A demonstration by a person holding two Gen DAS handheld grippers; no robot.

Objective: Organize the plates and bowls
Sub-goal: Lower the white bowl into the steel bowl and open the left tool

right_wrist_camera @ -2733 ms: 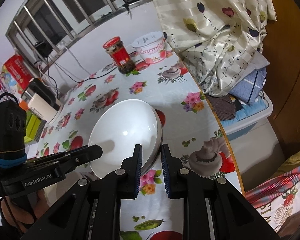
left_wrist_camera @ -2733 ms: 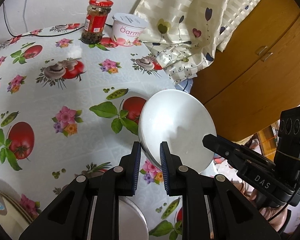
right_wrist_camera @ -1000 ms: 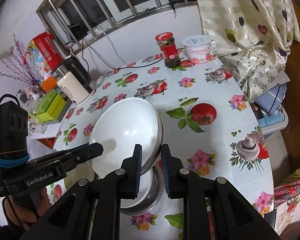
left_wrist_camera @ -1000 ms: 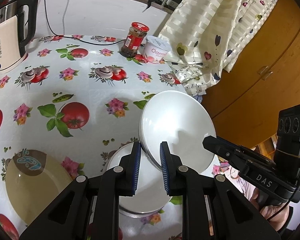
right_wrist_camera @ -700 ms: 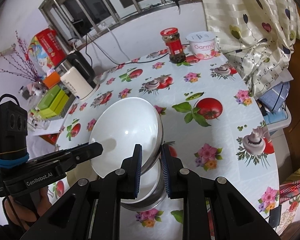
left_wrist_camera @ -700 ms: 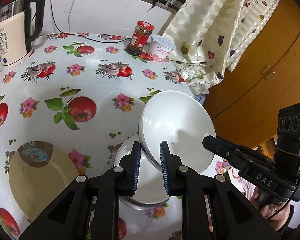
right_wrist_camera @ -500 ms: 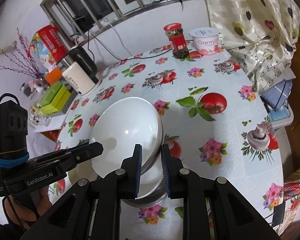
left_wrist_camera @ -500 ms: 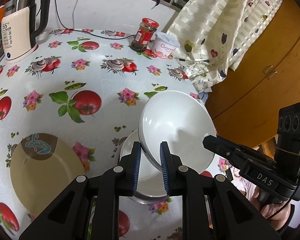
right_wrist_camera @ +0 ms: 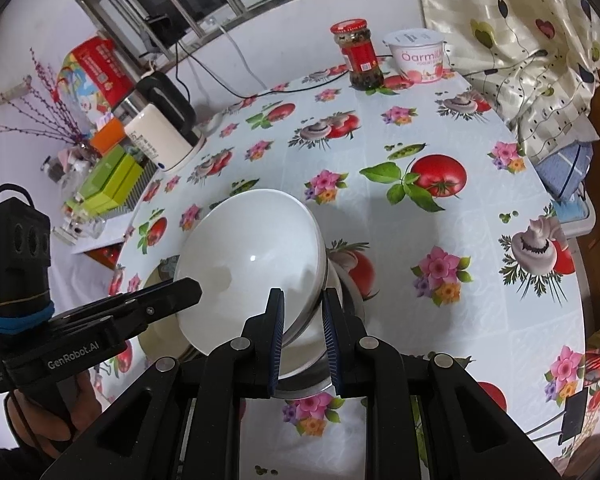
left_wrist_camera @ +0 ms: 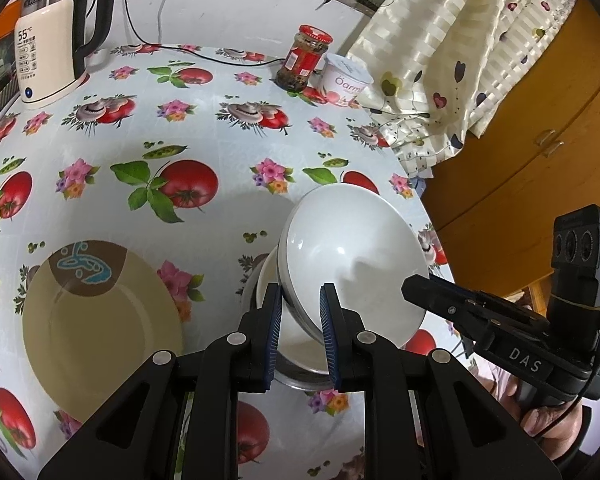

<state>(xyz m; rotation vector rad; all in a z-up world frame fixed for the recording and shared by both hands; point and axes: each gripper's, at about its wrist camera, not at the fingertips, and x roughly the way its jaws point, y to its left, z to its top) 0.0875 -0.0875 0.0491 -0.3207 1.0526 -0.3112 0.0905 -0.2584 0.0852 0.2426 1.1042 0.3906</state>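
Round table (left_wrist_camera: 228, 128) under a tablecloth printed with tomatoes, mushrooms and flowers; wooden cabinet (left_wrist_camera: 540, 112) and a cream curtain (left_wrist_camera: 452, 40) at its far right side.

Tan plate (left_wrist_camera: 100, 320) with a brown and blue mark at its far rim, lying flat on the cloth, left of the bowls and apart from them.

White bowl (left_wrist_camera: 352, 256), tilted steeply, raised over a second white bowl (left_wrist_camera: 296, 344) that sits inside a metal bowl (left_wrist_camera: 300, 380) on the table. Lower edge of the tilted bowl is down inside the stack; whether it touches cannot be told.

Left gripper (left_wrist_camera: 299, 336): jaws nearly closed, pinching the near rim of the tilted bowl. Right gripper (right_wrist_camera: 302, 336): jaws likewise narrow, clamped on the opposite rim, outer wall of the bowl facing its camera. A hand (right_wrist_camera: 40, 416) shows under the left gripper's handle in the right wrist view.

Kettle (left_wrist_camera: 56, 36), white with black handle, at the far left of the table. Jar (left_wrist_camera: 304, 60) with red lid and a yogurt tub (left_wrist_camera: 346, 84) just beside it at the far edge.
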